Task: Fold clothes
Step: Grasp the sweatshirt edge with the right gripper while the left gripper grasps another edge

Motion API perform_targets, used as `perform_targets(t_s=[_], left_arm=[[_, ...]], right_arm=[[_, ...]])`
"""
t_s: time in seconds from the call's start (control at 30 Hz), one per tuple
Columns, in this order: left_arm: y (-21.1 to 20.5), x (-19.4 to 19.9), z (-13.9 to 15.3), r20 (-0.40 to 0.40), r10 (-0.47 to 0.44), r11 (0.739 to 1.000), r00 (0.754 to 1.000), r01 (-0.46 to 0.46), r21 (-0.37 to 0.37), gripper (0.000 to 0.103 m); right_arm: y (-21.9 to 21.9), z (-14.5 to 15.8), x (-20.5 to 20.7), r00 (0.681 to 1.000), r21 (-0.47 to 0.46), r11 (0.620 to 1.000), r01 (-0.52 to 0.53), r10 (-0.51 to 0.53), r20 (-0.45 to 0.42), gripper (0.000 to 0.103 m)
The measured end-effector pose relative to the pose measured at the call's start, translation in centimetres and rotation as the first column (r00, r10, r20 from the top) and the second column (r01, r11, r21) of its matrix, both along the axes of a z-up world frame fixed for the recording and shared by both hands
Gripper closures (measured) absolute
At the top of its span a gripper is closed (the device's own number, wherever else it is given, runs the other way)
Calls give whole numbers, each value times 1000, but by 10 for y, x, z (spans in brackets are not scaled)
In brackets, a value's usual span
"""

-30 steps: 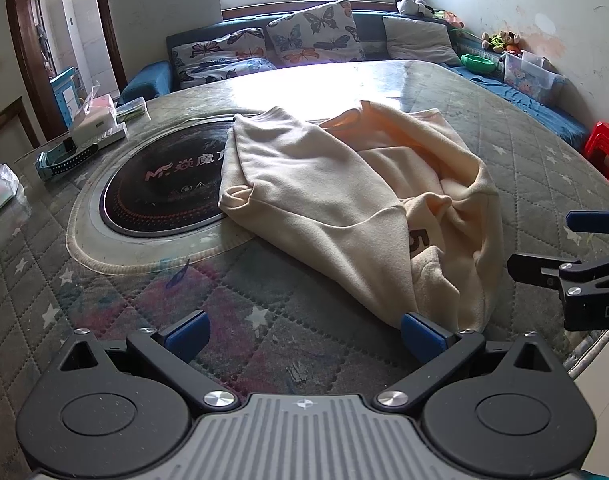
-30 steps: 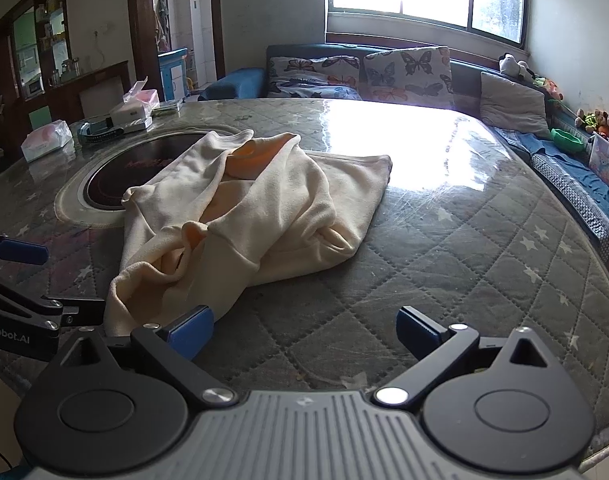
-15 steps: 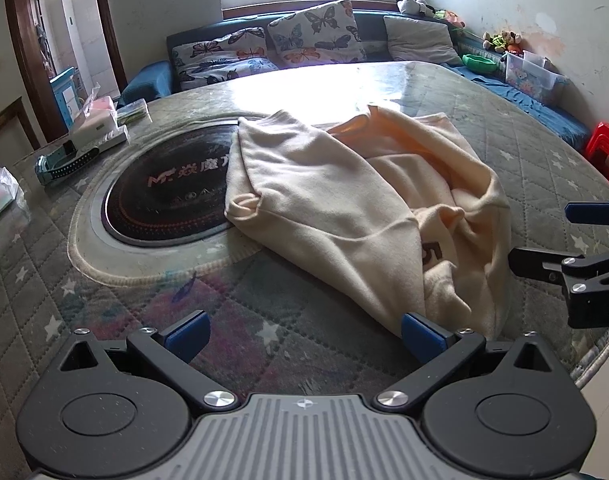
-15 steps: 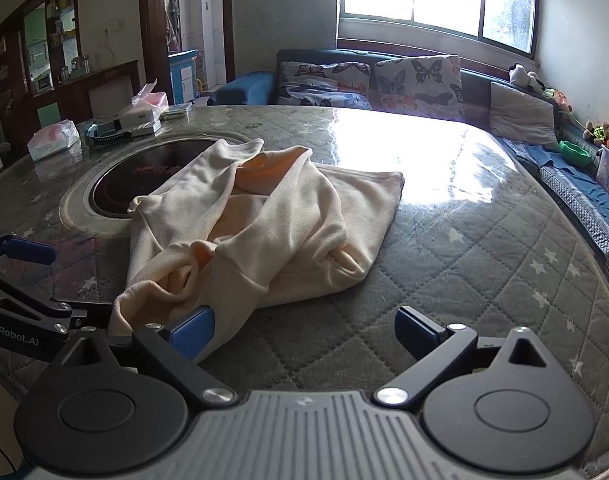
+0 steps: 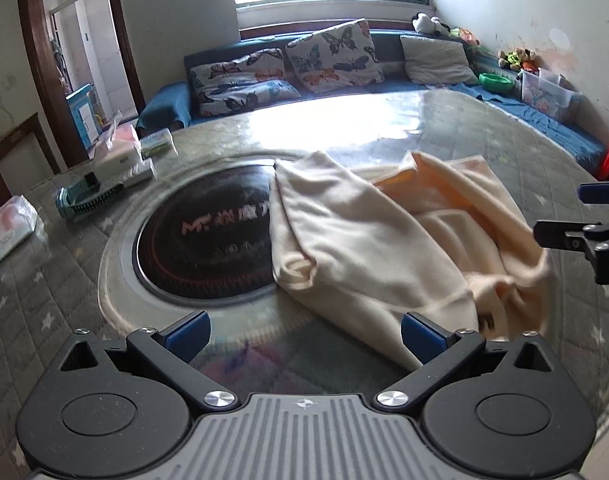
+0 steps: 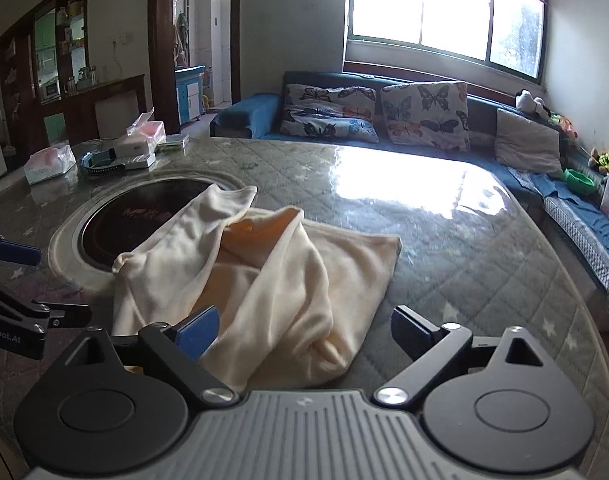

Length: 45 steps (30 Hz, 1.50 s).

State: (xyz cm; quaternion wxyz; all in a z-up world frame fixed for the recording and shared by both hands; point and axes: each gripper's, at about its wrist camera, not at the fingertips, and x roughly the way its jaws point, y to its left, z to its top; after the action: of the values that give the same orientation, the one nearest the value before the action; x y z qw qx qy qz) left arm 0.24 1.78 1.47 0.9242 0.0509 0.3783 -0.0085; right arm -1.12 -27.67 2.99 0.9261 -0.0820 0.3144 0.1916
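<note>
Left wrist — crumpled cream garment (image 5: 368, 240) between spread fingers (image 5: 186, 330)

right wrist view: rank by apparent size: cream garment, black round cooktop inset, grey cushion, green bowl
1. cream garment
2. black round cooktop inset, partly covered by garment
3. grey cushion, farther off, so unsure against the cooktop
4. green bowl

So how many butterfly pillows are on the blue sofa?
2. One butterfly pillow lies low on the left part of the sofa; the other leans upright just right of it. More may be hidden.

Bright window (image 6: 444, 12) backlight, glare on table (image 6: 404, 184), fisheye bending, slight motion blur
</note>
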Motion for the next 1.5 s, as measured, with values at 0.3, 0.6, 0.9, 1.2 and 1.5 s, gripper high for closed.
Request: perform_targets(t_s=[0.3, 0.6, 0.9, 1.2, 1.5], left_arm=[[-5, 37, -3, 4, -14, 1000, 1000, 14, -16, 0], [-11, 72, -4, 27, -30, 999, 999, 31, -32, 0], [-9, 120, -4, 25, 20, 999, 999, -18, -49, 5], [-18, 185, -9, 11, 17, 997, 1000, -16, -81, 24], [-24, 234, -32, -65, 51, 996, 997, -55, -72, 30]], right_arm=[[31, 0, 65, 998, -39, 997, -64, 64, -13, 23], [49, -18, 123, 993, -77, 993, -87, 80, -87, 48], [52, -40, 149, 981, -43, 994, -102, 94, -167, 92], [45, -35, 145, 977, -5, 991, -134, 131, -171, 90], [55, -39, 151, 966, -25, 978, -205, 198, -169, 78]])
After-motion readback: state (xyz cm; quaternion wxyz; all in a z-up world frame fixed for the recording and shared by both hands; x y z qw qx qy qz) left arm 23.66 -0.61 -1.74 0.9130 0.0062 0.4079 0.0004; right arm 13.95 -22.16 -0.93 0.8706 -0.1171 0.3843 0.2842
